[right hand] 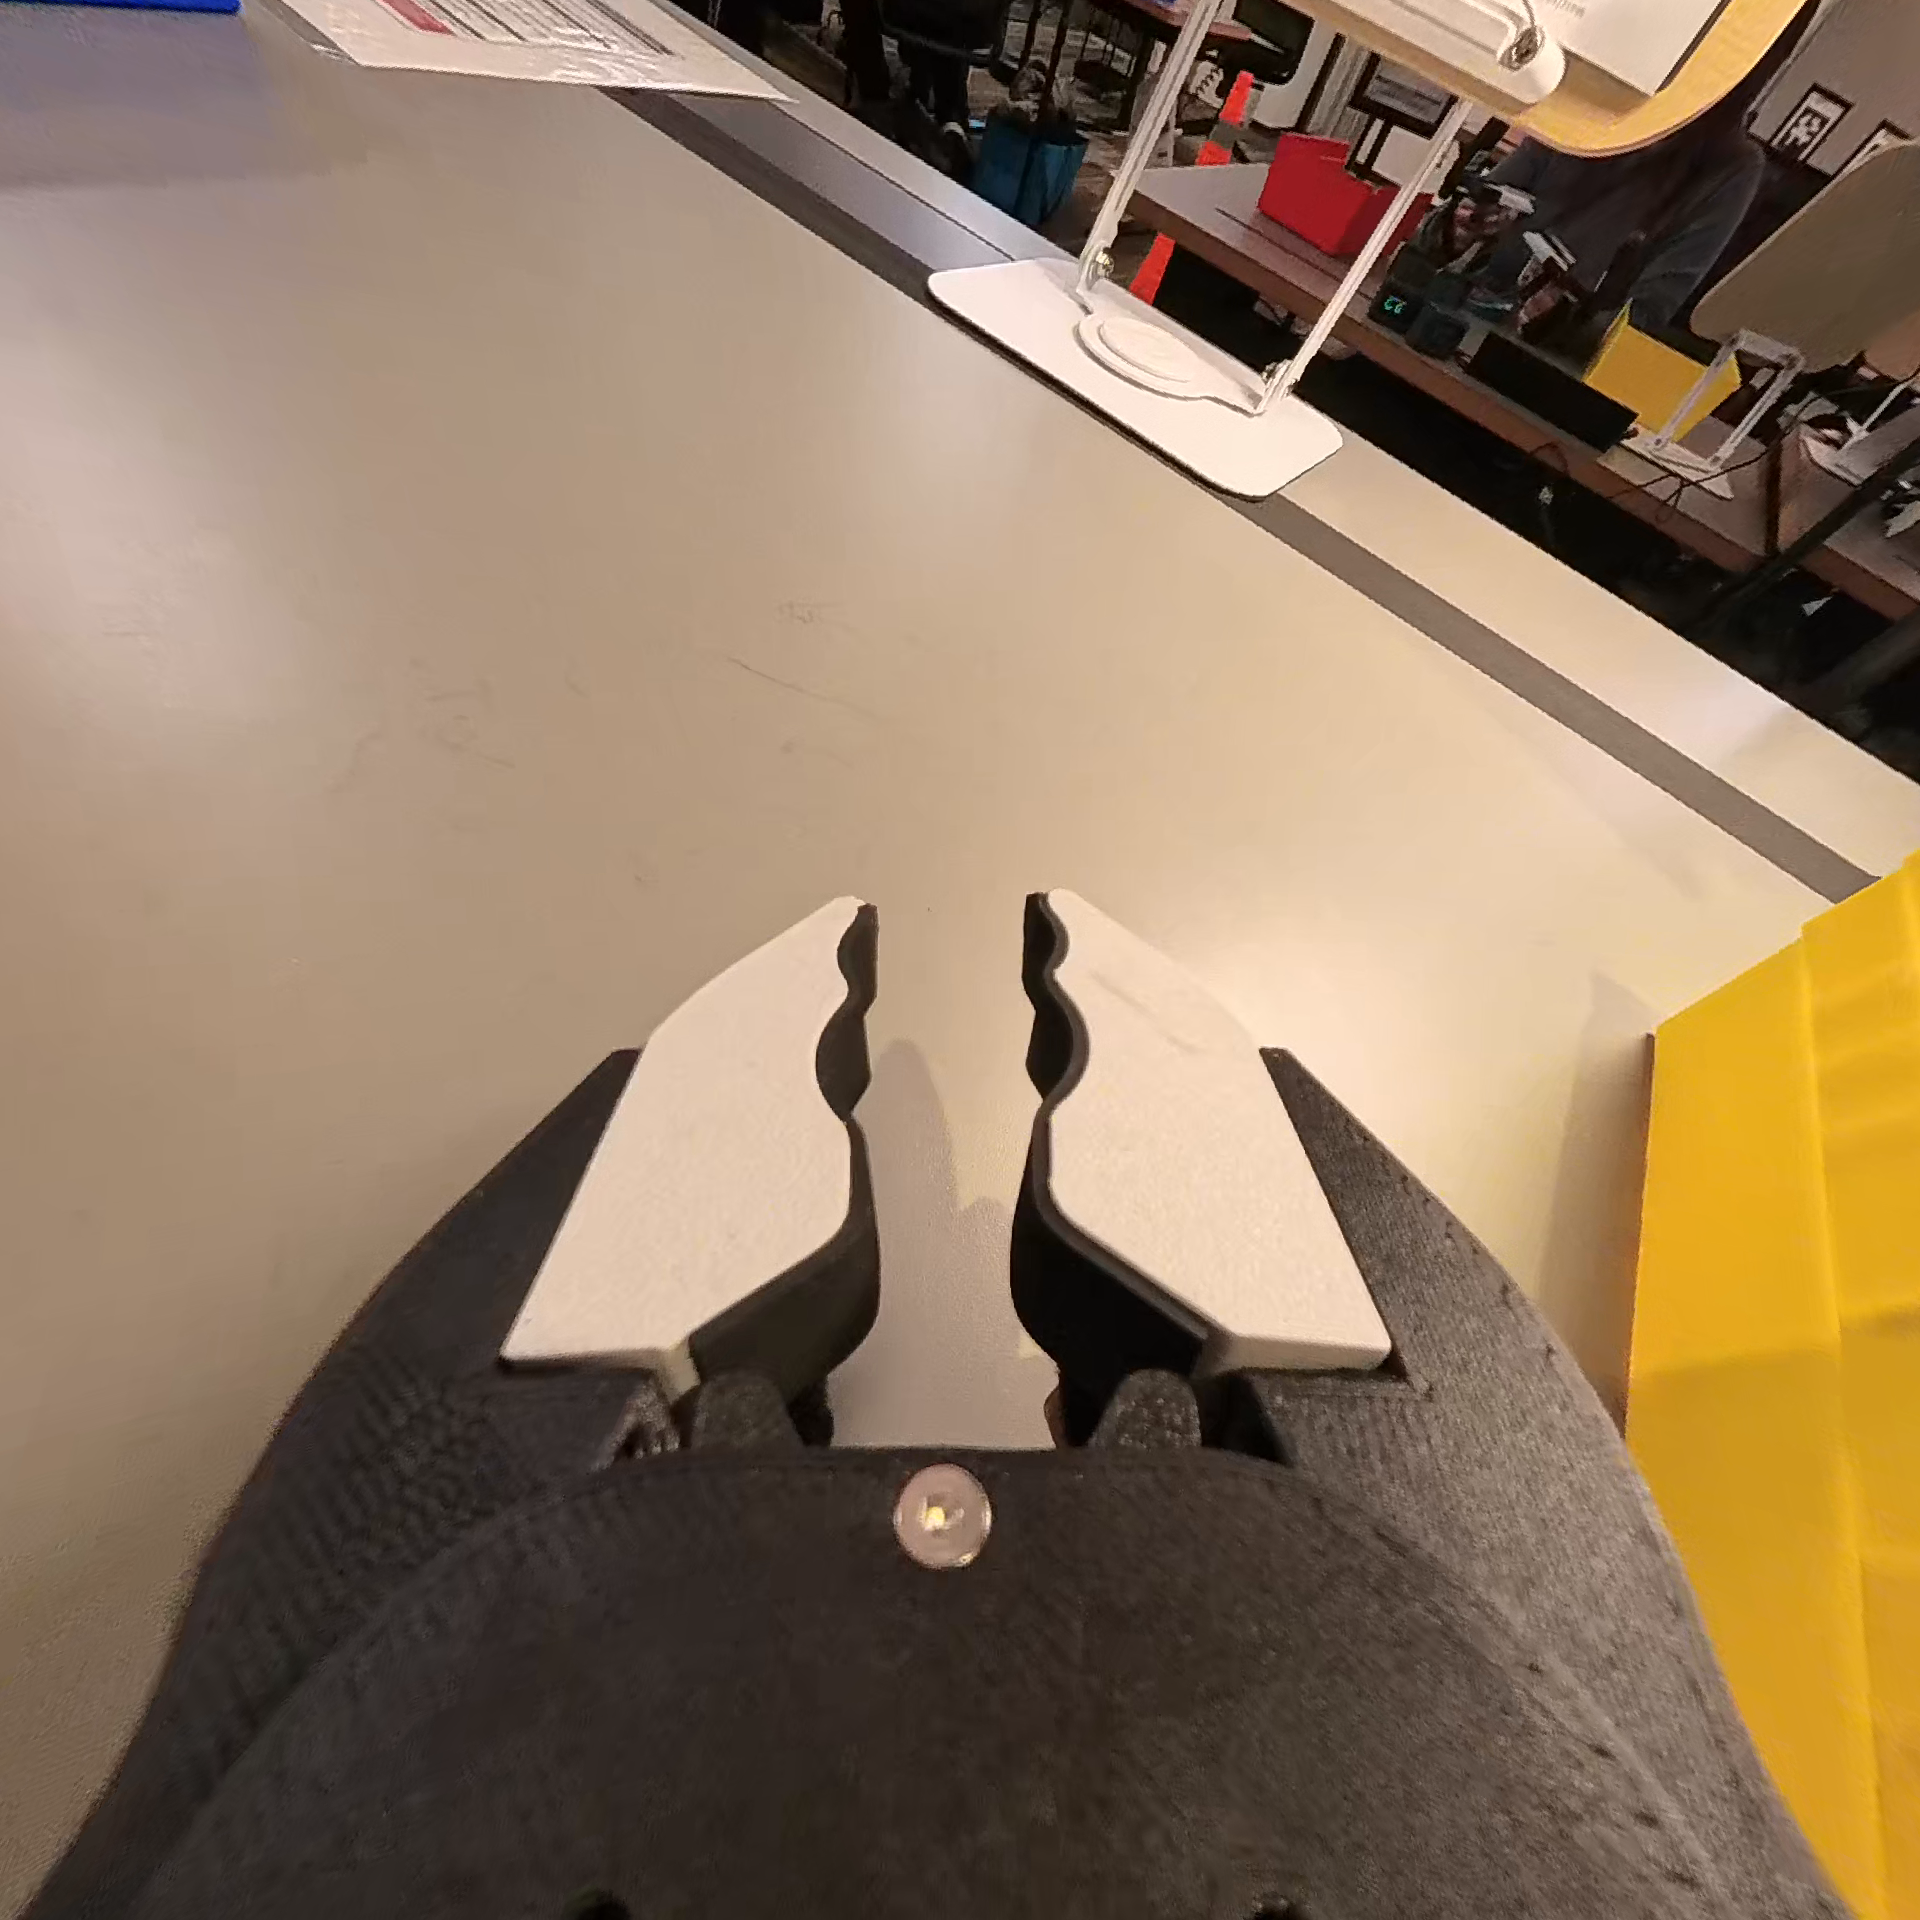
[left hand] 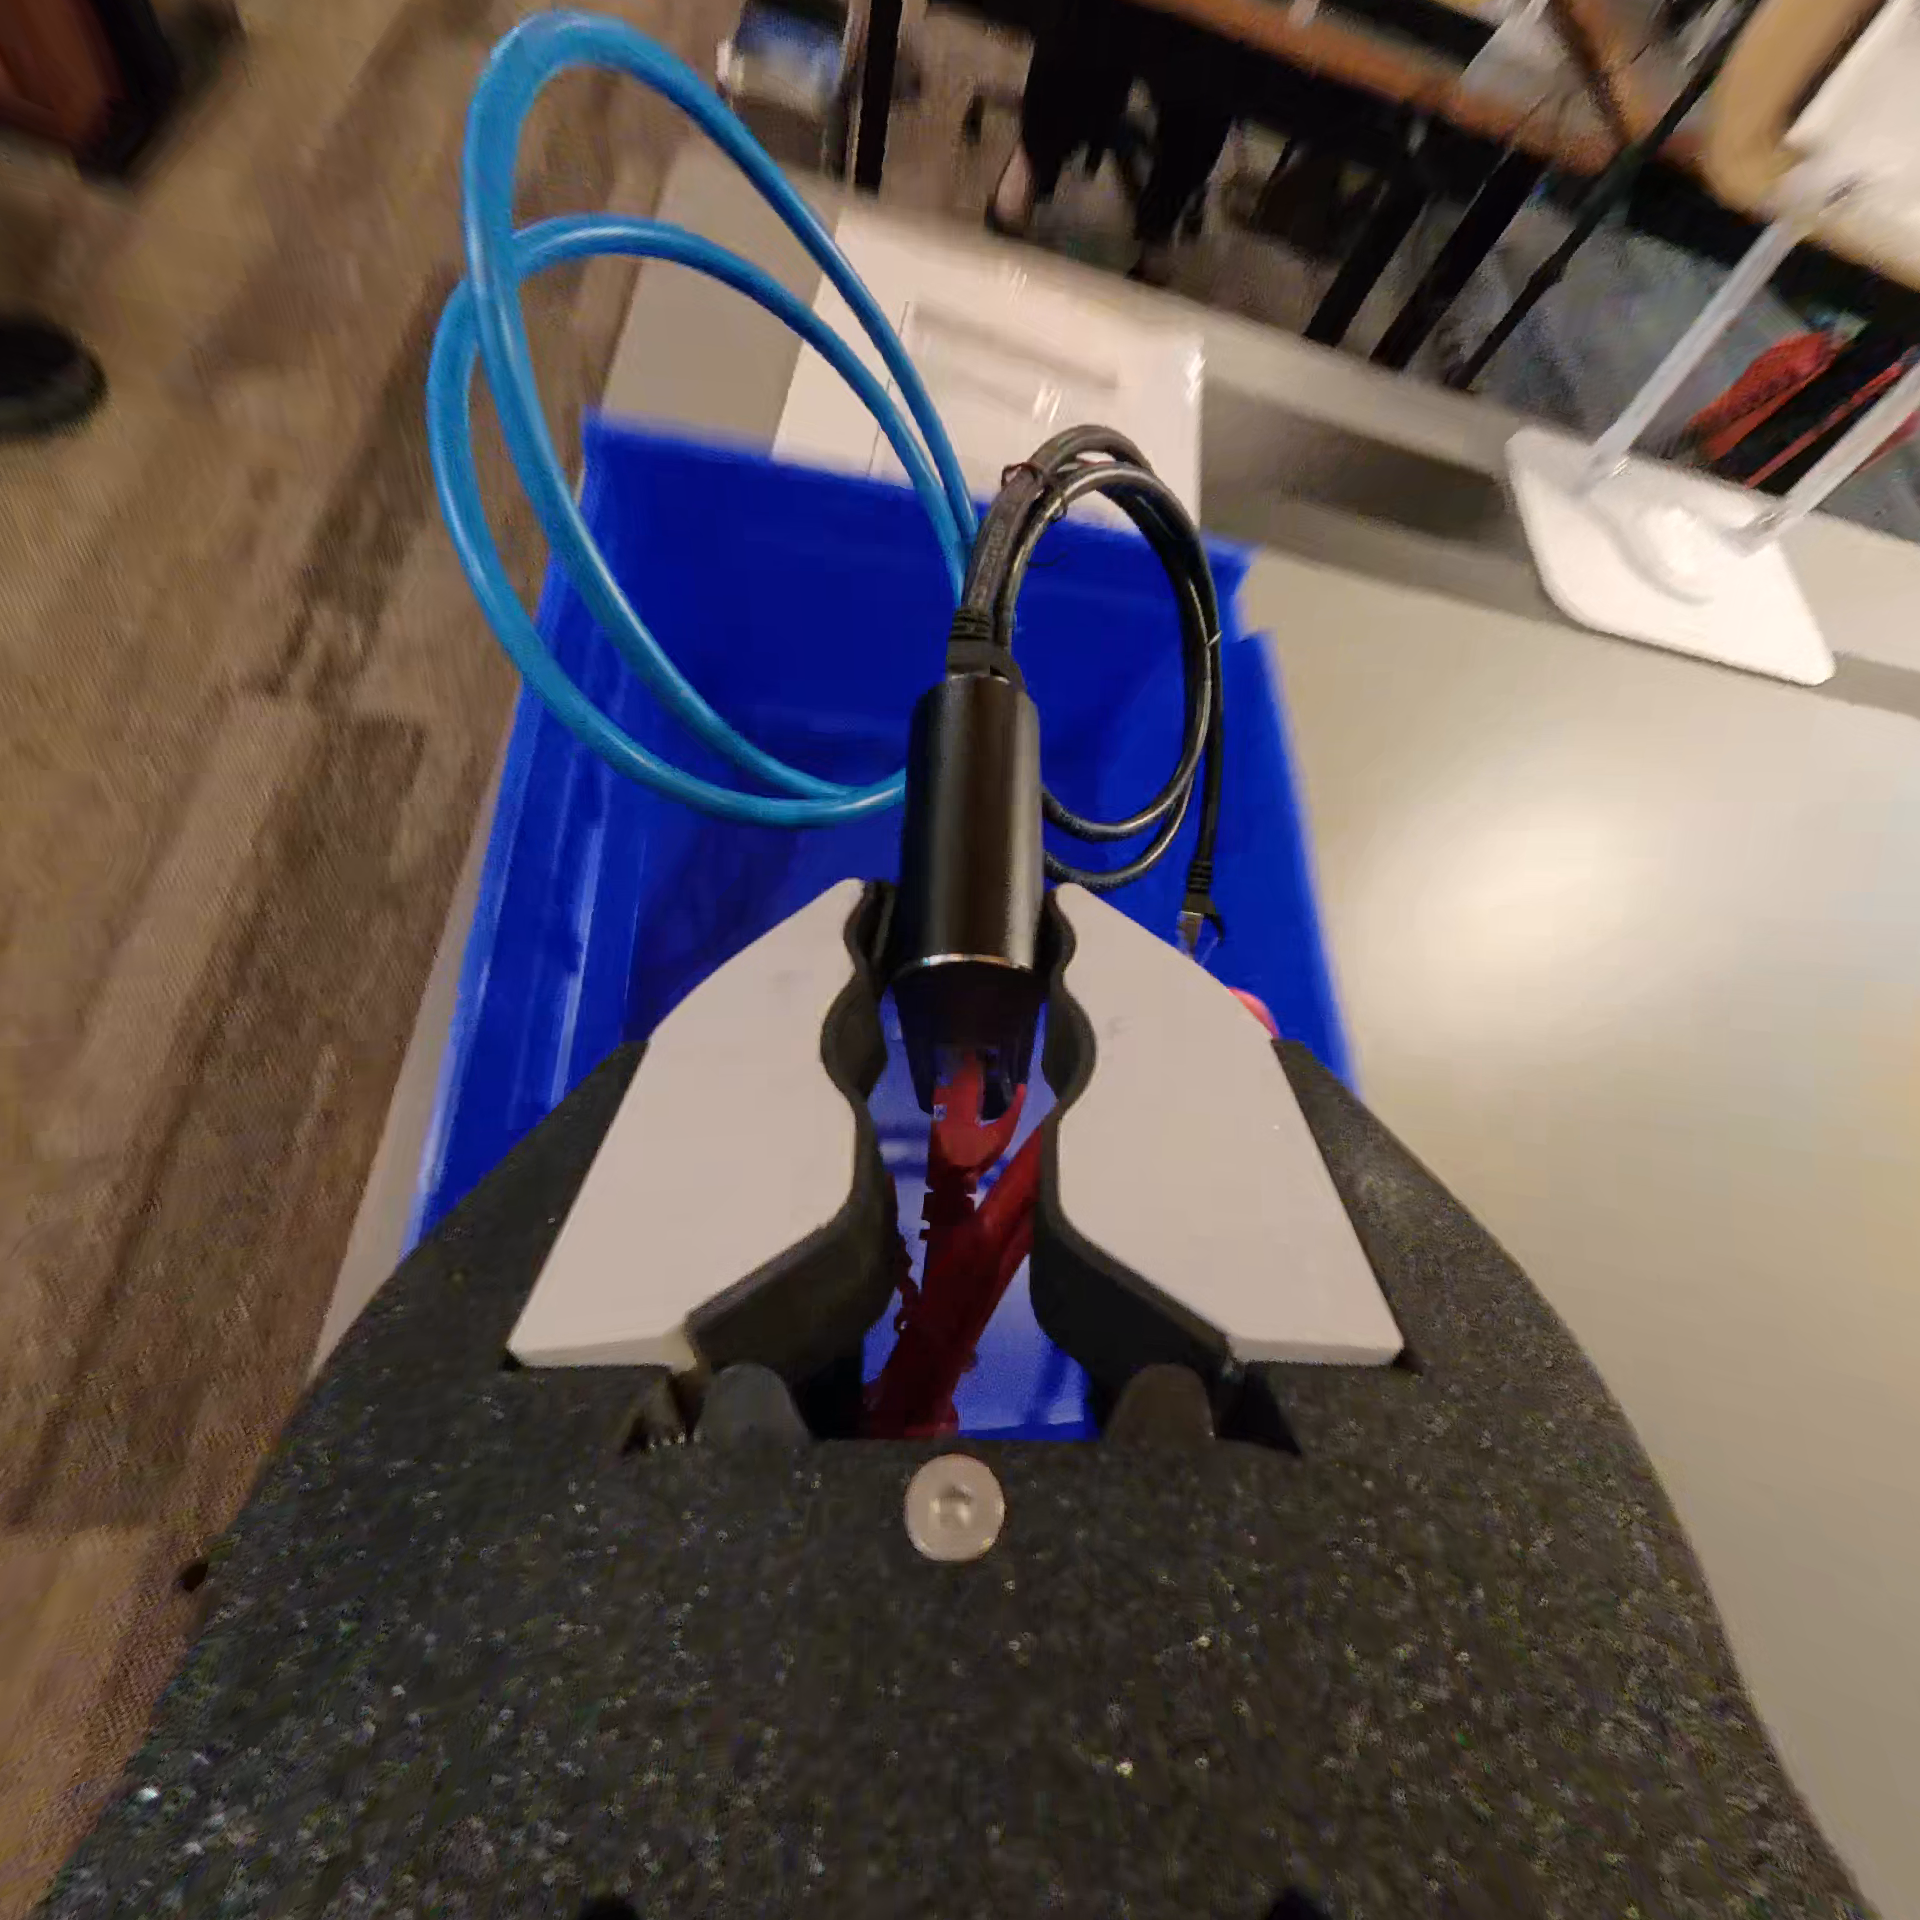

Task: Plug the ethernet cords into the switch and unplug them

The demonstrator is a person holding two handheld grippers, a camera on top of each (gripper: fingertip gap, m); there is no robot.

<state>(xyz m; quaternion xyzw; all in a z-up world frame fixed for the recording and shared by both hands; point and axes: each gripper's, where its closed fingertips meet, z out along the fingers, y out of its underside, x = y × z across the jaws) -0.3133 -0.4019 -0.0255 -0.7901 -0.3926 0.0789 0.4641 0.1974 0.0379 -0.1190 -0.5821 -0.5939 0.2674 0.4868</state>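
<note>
Left tongs (left hand: 966, 935) lift the black switch (left hand: 975, 831) with its cords over the blue bin (left hand: 727, 644).

Clenched on the switch, they carry blue (left hand: 582, 436), black (left hand: 1195, 665) and red cords (left hand: 966, 1226); likely it needs setting down on the worktop (right hand: 520, 520) next. Only the right wrist view shows the right tongs (right hand: 951, 914), released and empty, beside a yellow bin (right hand: 1787, 1247).

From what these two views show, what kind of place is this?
Probably a shared lab or workshop: a pale worktable with a blue bin and a yellow bin, and more equipment-laden tables behind.
</note>
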